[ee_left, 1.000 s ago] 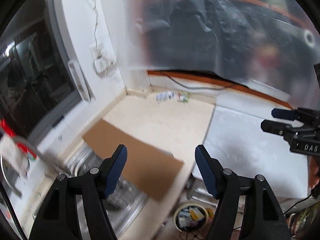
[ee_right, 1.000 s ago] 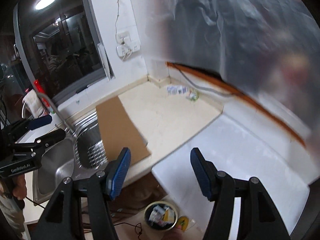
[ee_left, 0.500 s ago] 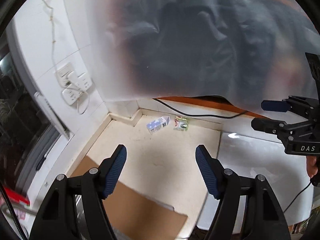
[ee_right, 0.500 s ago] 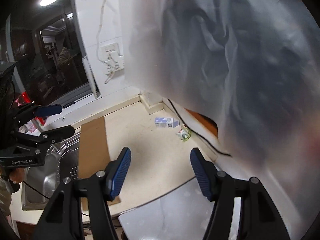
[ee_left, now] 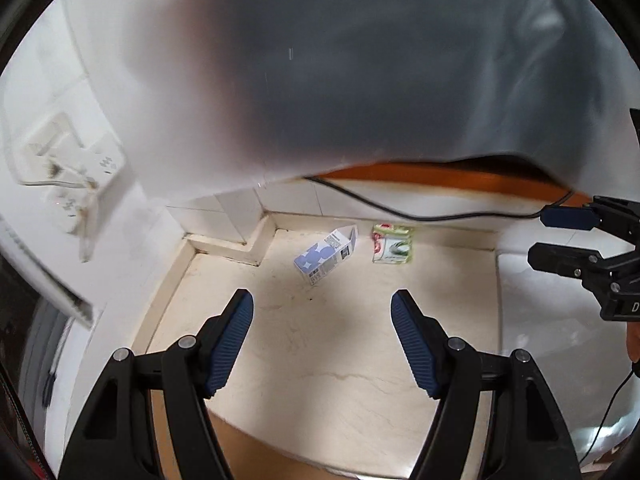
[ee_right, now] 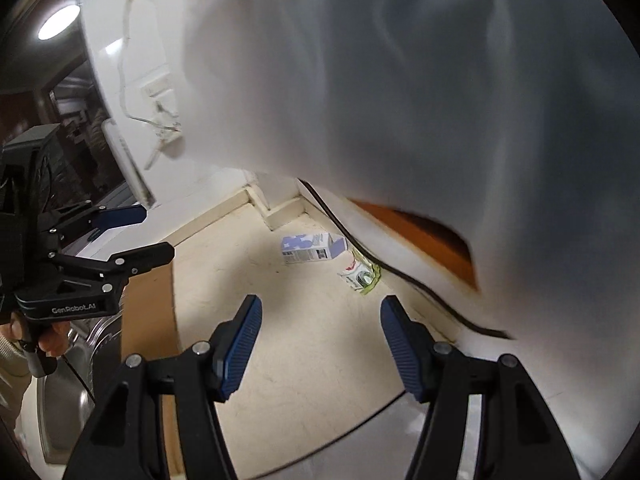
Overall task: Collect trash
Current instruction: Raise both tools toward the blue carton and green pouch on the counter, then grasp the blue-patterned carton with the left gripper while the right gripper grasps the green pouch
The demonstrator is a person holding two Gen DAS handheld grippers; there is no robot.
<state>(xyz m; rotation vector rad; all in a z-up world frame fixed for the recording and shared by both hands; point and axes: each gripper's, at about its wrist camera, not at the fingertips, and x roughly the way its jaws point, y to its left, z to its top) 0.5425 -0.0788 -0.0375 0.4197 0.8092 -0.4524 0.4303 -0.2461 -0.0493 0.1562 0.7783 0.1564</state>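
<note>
A small blue-and-white paper carton (ee_left: 325,255) is being shown lying on its side on the cream stone bench (ee_left: 320,360), near the back corner — a crumpled green-and-white wrapper (ee_left: 392,245) just beside it. Both the left claw (ee_left: 322,322) and the right claw (ee_right: 320,328) are being held released, nothing between the pads, short of the carton.

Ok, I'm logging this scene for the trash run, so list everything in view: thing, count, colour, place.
carton: one, white and blue, lying on the counter near the back corner.
wrapper: one, green and white, beside the carton by the back wall.
counter: one, cream.
cable: one, black, along the back wall.
plastic sheet: one, translucent, hanging over the back wall.
wall sockets: white, left wall.
cardboard: one, brown, by the sink.
sink: one, steel, left.
left gripper: open, empty.
right gripper: open, empty.
</note>
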